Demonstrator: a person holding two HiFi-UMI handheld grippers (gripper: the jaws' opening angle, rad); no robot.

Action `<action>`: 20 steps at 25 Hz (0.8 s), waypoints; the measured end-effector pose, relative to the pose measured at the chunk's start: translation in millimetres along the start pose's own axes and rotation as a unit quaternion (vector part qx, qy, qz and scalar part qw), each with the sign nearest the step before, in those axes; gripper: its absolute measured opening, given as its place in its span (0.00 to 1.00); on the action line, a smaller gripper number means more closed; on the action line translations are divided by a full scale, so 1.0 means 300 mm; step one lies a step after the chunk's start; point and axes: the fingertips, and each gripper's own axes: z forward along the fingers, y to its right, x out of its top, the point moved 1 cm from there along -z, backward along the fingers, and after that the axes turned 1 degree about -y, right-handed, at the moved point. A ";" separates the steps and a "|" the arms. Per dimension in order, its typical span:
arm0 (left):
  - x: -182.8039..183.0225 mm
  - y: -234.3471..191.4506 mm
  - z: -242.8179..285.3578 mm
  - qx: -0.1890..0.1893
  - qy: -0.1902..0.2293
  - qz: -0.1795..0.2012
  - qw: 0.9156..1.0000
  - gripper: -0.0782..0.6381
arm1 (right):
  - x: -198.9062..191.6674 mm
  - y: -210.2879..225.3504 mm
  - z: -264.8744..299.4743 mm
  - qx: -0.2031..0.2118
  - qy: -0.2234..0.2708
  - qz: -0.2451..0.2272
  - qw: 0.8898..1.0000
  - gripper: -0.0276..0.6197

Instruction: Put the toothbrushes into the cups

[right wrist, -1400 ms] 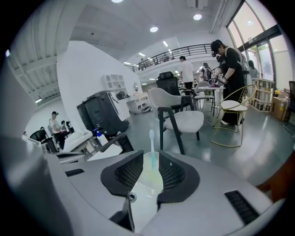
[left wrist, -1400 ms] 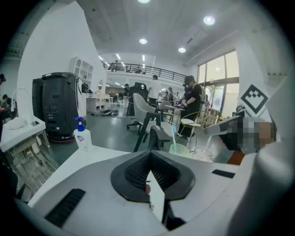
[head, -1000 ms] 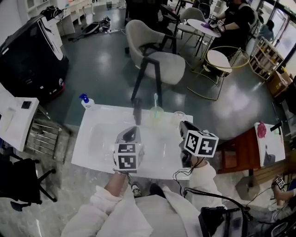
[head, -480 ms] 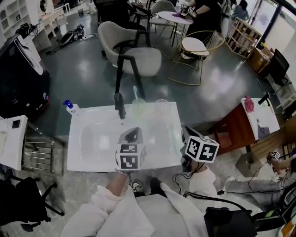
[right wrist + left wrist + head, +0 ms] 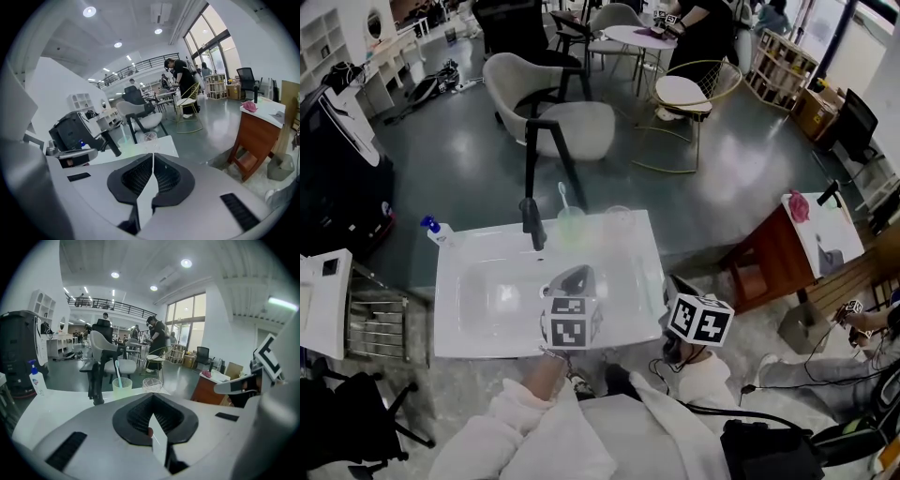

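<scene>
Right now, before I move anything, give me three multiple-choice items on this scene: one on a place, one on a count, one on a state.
1. Where is the toothbrush?
A. in the green cup
B. on the floor
C. on a chair

2. How many cups stand beside the faucet?
A. one
B. two
C. four

3. How are the left claw and right claw?
A. both shut, empty
B. both wide open
C. each shut on a brush

Answers:
1 A: the brush stands upright in the green cup.
2 B: there are only the green cup and the clear cup.
3 A: each gripper view shows its jaws together with nothing between them.
</scene>
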 end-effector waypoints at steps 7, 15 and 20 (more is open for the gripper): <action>0.017 0.008 0.029 -0.001 0.000 0.000 1.000 0.11 | 0.035 -0.016 0.046 0.013 0.000 -0.002 1.000 0.09; 0.034 0.011 0.055 -0.005 0.001 0.009 1.000 0.11 | 0.051 -0.008 0.066 0.011 0.002 0.002 1.000 0.09; 0.017 0.020 0.071 -0.012 -0.009 -0.003 1.000 0.11 | 0.037 0.006 0.068 0.010 -0.004 0.007 1.000 0.09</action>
